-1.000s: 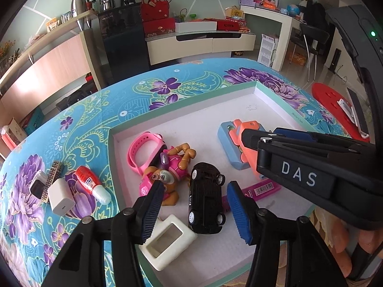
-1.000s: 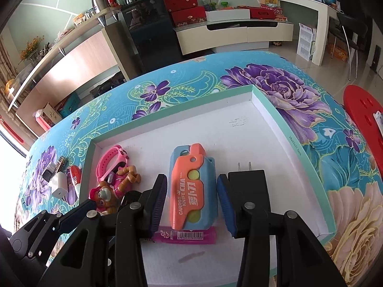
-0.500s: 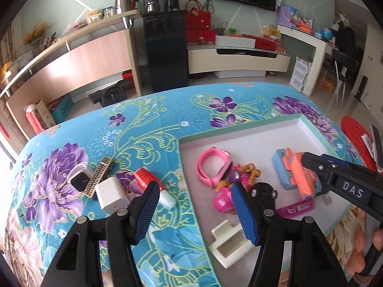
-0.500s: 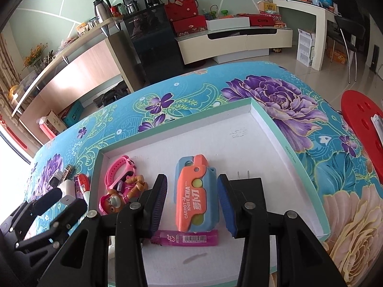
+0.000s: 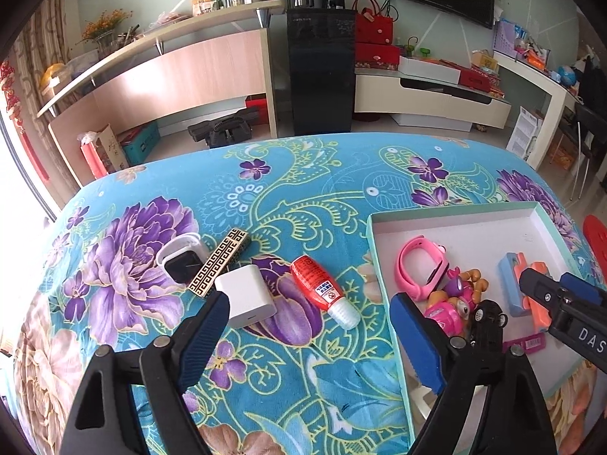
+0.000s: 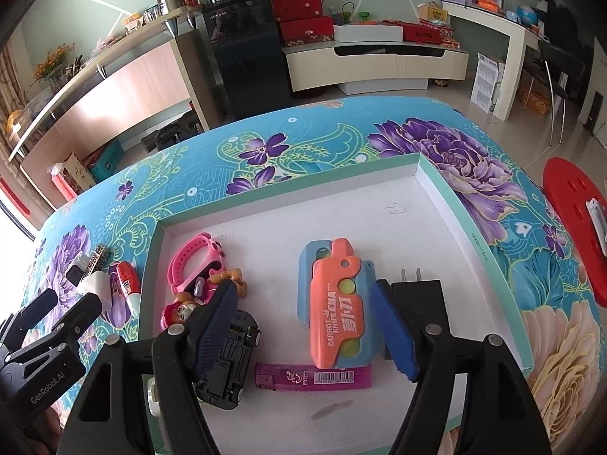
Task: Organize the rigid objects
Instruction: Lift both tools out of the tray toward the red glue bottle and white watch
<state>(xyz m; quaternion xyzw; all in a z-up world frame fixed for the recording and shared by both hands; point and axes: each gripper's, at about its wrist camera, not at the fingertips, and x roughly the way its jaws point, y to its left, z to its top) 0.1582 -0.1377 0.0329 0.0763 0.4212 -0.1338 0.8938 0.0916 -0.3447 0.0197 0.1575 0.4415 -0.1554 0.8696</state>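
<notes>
The left gripper [image 5: 309, 335] hangs wide and empty over the cloth, with charger [image 5: 246, 295] and glue [image 5: 322, 290] at its 12 o'clock, outside the tray [image 5: 451, 216]. Probably the fetch step: next it should descend over one. The right gripper [image 6: 303, 330], also wide, hovers astride the carrot knife [image 6: 335, 311].

The left black two-finger tool [image 5: 309, 328] with blue pads hung above the worktop, its jaws spread wide and holding nothing. The right black tool [image 6: 303, 328], blue-padded too, hovered just beside it with jaws equally parted and empty. Both pointed forward and downward, side by side.
</notes>
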